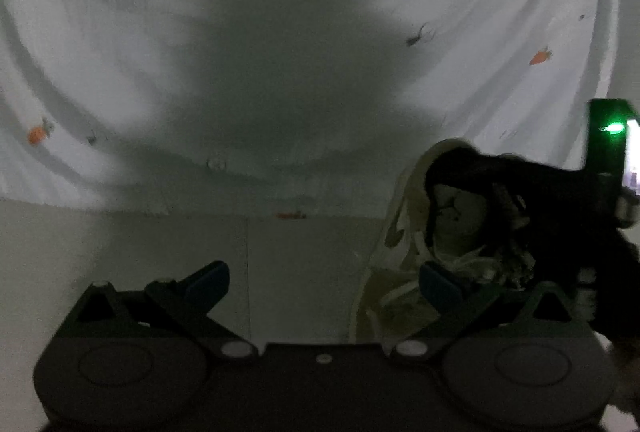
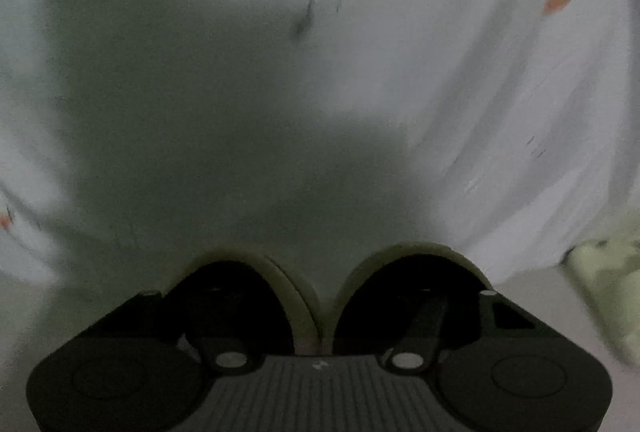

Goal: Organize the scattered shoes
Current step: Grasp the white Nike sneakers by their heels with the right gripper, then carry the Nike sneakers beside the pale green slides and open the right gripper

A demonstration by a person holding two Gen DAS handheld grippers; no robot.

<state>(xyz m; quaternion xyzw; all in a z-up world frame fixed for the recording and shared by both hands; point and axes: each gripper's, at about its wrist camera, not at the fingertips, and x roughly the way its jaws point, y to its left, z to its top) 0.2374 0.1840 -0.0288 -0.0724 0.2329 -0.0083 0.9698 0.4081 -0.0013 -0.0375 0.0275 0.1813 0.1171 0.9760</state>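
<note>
Left gripper (image 1: pixel 324 288) open, lower centre — empty; right gripper (image 2: pixel 320 312) fingers inside paired shoes (image 2: pixel 304 308), lower centre — grip indiscernible.

Both views are taken low, close to the floor (image 1: pixel 120 252), facing a draped white sheet (image 1: pixel 100 52) at short range. The left wrist view is aimed slightly downward, with the pale shoes (image 1: pixel 404 232) caught at right. The right wrist view is set directly behind those shoes (image 2: pixel 280 280). Sheet and shoes are shared.
</note>
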